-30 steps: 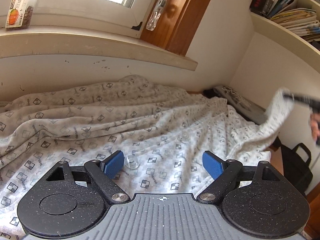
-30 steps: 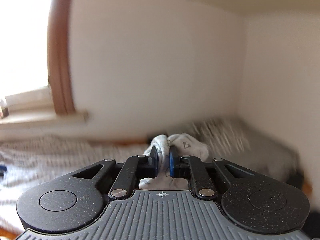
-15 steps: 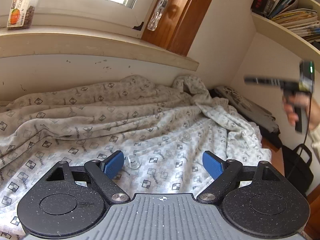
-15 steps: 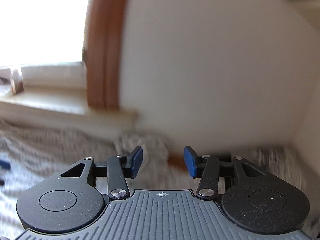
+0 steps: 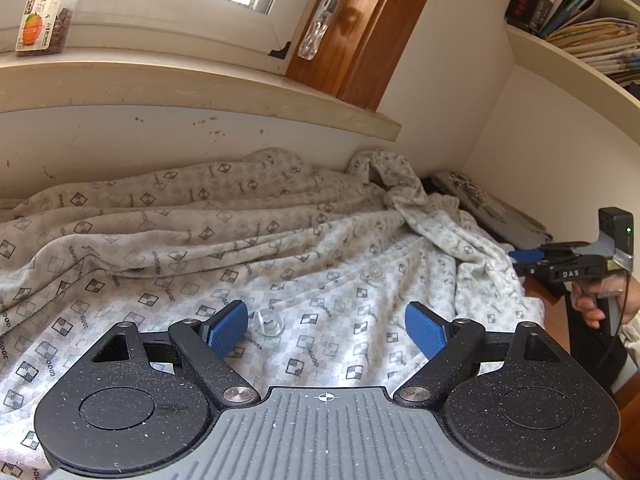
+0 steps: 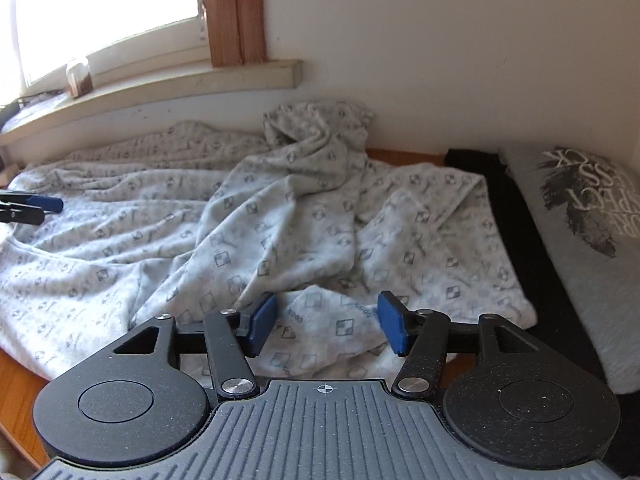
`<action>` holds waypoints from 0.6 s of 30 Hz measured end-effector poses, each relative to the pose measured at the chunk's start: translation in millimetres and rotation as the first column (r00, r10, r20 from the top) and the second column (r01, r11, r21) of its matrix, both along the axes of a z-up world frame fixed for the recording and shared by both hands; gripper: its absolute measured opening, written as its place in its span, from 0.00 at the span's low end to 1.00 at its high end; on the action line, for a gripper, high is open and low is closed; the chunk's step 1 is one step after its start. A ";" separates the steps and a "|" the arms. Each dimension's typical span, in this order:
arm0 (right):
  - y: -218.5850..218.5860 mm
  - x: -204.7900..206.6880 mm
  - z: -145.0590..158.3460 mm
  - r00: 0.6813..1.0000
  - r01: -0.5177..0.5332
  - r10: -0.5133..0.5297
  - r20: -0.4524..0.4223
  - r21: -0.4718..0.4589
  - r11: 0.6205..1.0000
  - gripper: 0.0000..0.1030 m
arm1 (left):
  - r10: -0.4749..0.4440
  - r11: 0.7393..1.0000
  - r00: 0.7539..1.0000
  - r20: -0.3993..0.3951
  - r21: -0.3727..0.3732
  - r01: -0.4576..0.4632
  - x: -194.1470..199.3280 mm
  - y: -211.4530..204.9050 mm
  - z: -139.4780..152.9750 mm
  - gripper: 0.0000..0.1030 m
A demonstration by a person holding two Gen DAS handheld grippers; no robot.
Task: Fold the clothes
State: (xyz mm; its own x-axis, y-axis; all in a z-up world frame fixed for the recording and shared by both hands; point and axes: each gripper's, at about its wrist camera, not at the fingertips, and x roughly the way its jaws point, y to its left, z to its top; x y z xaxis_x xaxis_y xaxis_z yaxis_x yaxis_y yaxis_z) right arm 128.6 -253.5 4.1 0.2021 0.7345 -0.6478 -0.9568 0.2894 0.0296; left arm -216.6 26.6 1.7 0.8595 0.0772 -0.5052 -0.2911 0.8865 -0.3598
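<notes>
A pale grey garment with a dark square print and clear buttons lies spread and wrinkled over a wooden surface below a window; it also shows in the right wrist view, with one sleeve thrown across its middle toward the wall. My left gripper is open and empty, low over the garment's front next to a clear button. My right gripper is open and empty, just above the garment's near right hem. It also shows in the left wrist view at the garment's right edge.
A folded grey printed t-shirt lies on dark cloth at the right. A stone windowsill juts out above the wall, with a food packet on it. Shelves of books are up right. A black bag stands beyond the right edge.
My right gripper has let go of the sleeve it held up, which now lies across the garment. It opened and came down to the near right hem. The left gripper stayed put.
</notes>
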 end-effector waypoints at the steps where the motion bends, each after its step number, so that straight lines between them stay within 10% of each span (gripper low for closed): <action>1: -0.9 -0.5 -0.1 1.000 -0.006 0.006 -0.005 -0.003 1.000 0.28 | 0.001 1.000 1.000 -0.001 0.000 -0.001 0.1 -0.3 0.0 0.85; 2: -4.2 -0.3 2.3 1.000 -0.013 0.013 -0.014 -0.007 1.000 0.09 | 0.000 1.000 1.000 0.000 -0.002 0.000 0.0 0.1 -0.1 0.85; 9: -64.0 -8.0 55.1 0.994 0.091 -0.087 0.060 -0.072 0.993 0.08 | 0.001 1.000 1.000 0.001 -0.005 -0.001 0.2 0.6 -1.0 0.85; 18: -74.2 -4.9 42.9 0.987 0.161 -0.154 0.054 -0.184 0.970 0.15 | -0.003 1.000 1.000 -0.003 0.003 0.003 1.3 0.9 -1.9 0.85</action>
